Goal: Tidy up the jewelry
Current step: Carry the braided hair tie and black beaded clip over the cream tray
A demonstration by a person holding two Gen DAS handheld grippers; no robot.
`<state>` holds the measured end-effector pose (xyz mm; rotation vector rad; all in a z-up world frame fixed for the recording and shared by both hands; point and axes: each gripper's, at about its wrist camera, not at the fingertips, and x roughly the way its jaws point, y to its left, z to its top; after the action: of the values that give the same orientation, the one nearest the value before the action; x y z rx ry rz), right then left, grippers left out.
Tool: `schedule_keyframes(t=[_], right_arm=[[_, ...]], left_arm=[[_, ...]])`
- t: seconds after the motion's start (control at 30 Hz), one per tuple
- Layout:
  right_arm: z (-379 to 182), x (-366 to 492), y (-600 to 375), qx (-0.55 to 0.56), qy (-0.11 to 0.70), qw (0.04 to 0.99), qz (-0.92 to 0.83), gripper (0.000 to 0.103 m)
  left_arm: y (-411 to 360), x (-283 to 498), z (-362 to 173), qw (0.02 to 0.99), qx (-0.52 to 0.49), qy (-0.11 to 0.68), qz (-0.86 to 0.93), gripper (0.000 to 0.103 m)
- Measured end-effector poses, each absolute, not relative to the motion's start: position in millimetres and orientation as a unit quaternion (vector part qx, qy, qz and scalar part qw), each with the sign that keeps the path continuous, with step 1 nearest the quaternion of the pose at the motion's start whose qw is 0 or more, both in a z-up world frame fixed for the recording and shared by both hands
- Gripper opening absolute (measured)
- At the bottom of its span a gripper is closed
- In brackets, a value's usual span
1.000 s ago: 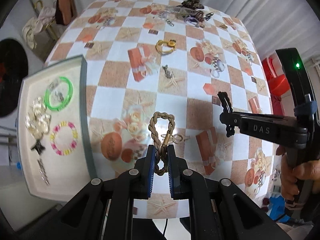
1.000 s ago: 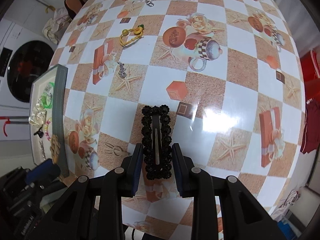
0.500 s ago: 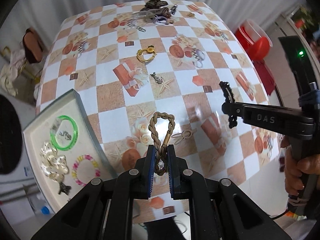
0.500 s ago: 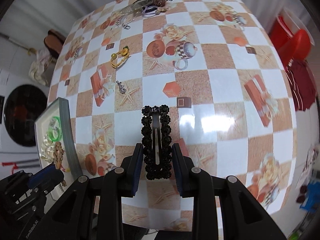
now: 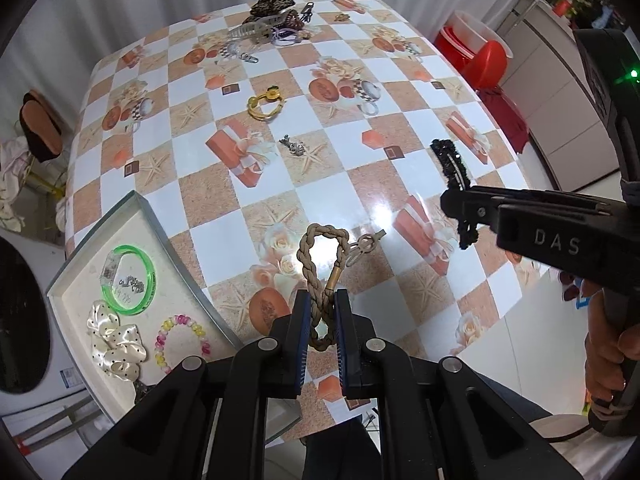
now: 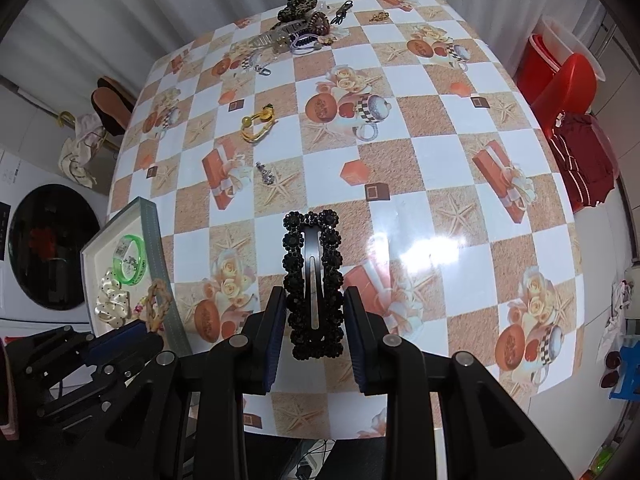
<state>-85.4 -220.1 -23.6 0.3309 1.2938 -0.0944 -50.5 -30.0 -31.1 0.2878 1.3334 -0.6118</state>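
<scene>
Left tool (image 5: 322, 322) clenched on a braided cord bracelet (image 5: 323, 264); right tool (image 6: 316, 320) clenched on a black beaded hair clip (image 6: 313, 280), both held above the tabletop (image 6: 420, 168).
Tray (image 5: 76, 264) at left edge already held a green bangle (image 5: 130, 278), white scrunchie (image 5: 114, 340) and bead bracelet (image 5: 182, 340). Left to sort, by my judgement: yellow bracelet (image 5: 266, 104), small silver charm (image 5: 294, 146) and the far pile (image 5: 276, 20). "DAS" read on right tool body.
</scene>
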Motion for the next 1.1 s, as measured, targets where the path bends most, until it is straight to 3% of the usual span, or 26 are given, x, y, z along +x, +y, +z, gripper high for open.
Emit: schedule_keyframes(t=[1.1], right_arm=[[-14, -58, -113, 0.060, 0.615, 0.786, 0.023, 0.031]], left_arm=[[86, -54, -49, 0.756, 0.049, 0.621, -0.201, 0.017]])
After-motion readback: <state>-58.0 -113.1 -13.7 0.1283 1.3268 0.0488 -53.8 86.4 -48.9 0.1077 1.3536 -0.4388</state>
